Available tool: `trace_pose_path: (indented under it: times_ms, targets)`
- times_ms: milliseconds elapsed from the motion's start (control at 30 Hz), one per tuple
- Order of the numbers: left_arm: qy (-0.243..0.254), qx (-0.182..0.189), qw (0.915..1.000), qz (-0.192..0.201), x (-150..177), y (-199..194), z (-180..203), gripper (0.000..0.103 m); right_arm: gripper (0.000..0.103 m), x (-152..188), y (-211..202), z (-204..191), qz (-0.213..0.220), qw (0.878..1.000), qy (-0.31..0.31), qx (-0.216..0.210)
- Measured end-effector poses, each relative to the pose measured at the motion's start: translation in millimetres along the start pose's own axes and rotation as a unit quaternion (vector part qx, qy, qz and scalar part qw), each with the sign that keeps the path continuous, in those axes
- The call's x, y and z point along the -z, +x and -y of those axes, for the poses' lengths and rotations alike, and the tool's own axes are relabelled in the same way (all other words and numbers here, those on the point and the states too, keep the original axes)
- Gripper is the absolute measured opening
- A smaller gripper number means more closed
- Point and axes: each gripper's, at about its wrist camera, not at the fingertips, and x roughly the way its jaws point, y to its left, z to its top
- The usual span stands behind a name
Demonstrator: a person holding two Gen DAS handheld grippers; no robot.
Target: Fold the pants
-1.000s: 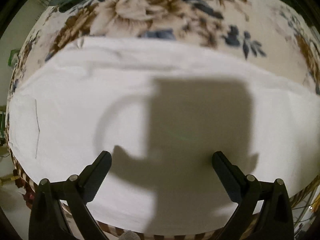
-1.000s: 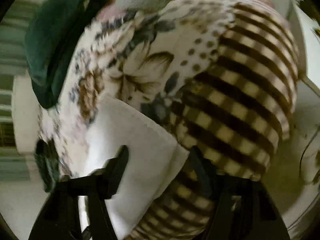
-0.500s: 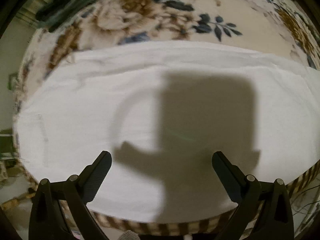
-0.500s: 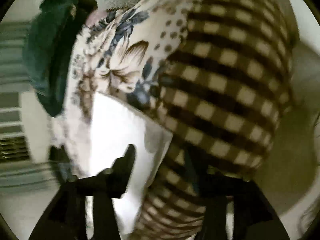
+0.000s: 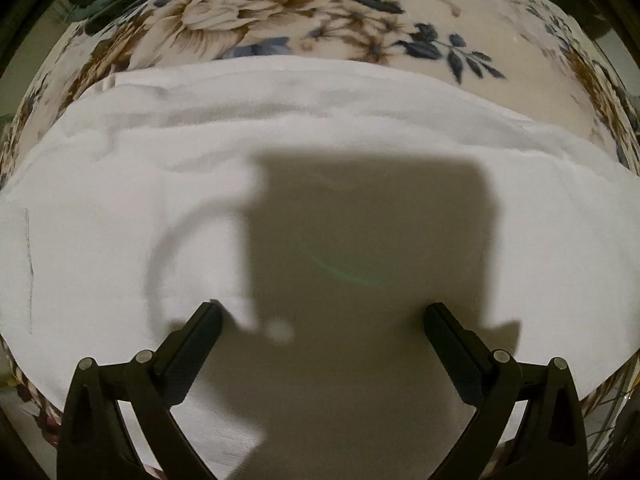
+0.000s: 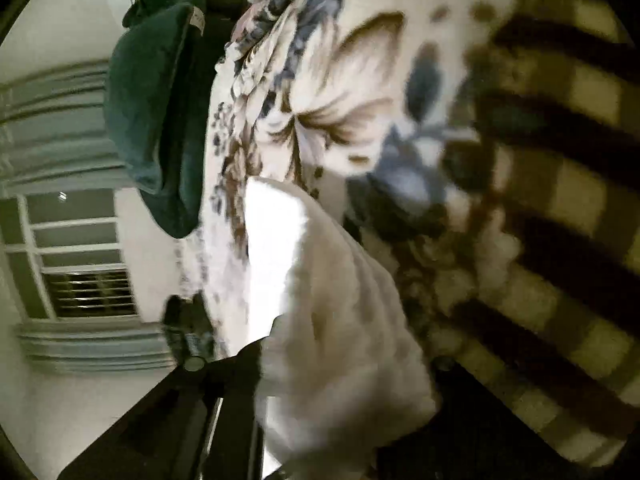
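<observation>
Pants (image 5: 320,152) lay flat on the flowery blanket (image 5: 280,12), long axis running side to side straight ahead of the left gripper (image 5: 322,316), which hovered wide open and empty. The right gripper (image 6: 320,372) was too blurry; white cloth bunched over it, so grip unclear.
</observation>
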Motion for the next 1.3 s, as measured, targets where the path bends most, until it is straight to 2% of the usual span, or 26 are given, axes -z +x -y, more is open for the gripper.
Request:
trace_pose_path:
  times_ms: [100,167,267,433,500,667,867,967,1033,1167,1200,1267,1300]
  targets:
    - [0.008,-0.009,0.9998,0.015,2.4,-19.4,7.6,0.103,0.008,4.8,-9.3,-24.7,0.008,0.999,-0.024,0.022]
    - [0.018,-0.033,0.9986,0.036,5.4,-37.3,9.2,0.103,0.008,9.6,-18.0,-52.4,0.012,0.998,-0.054,0.042]
    - [0.028,-0.051,0.9962,0.066,9.2,-67.6,8.7,0.103,0.008,25.7,-32.3,-99.9,0.018,0.992,-0.11,0.065]
    - [0.009,-0.036,0.9925,0.117,16.4,-119.3,-21.4,0.103,0.007,71.7,-50.5,-180.0,0.022,0.979,-0.185,0.077]
    - [-0.004,-0.037,0.9908,0.13,12.4,-134.1,-39.3,0.103,0.006,102.3,-52.2,-206.1,0.016,0.972,-0.218,0.081]
    - [-0.06,-0.026,0.988,0.14,12.7,-149.5,-108.1,0.103,0.005,183.0,-16.1,-251.4,-0.021,0.957,-0.277,0.086]
    - [-0.14,-0.052,0.9818,0.117,58.0,-139.9,-205.0,0.103,0.005,288.7,70.5,-257.4,-0.096,0.94,-0.314,0.095]
    - [-0.172,-0.071,0.9787,0.087,88.5,-125.2,-248.7,0.103,0.005,347.5,117.0,-243.0,-0.137,0.924,-0.339,0.114]
    - [-0.191,-0.082,0.9757,0.07,107.9,-115.2,-273.4,0.103,0.005,389.1,143.8,-231.2,-0.164,0.907,-0.365,0.132]
    - [-0.224,-0.095,0.9691,0.041,142.6,-99.3,-312.8,0.103,0.005,451.6,186.7,-212.5,-0.199,0.862,-0.428,0.185]
    - [-0.232,-0.096,0.9675,0.034,148.6,-95.4,-319.6,0.103,0.012,463.1,195.7,-209.2,-0.198,0.853,-0.434,0.211]
    - [-0.248,-0.093,0.9639,0.029,158.3,-90.2,-331.3,0.103,0.04,480.2,203.9,-211.6,-0.204,0.842,-0.444,0.228]
    - [-0.257,-0.091,0.9617,0.026,162.7,-87.6,-337.7,0.103,0.066,489.3,205.1,-219.0,-0.23,0.839,-0.444,0.214]
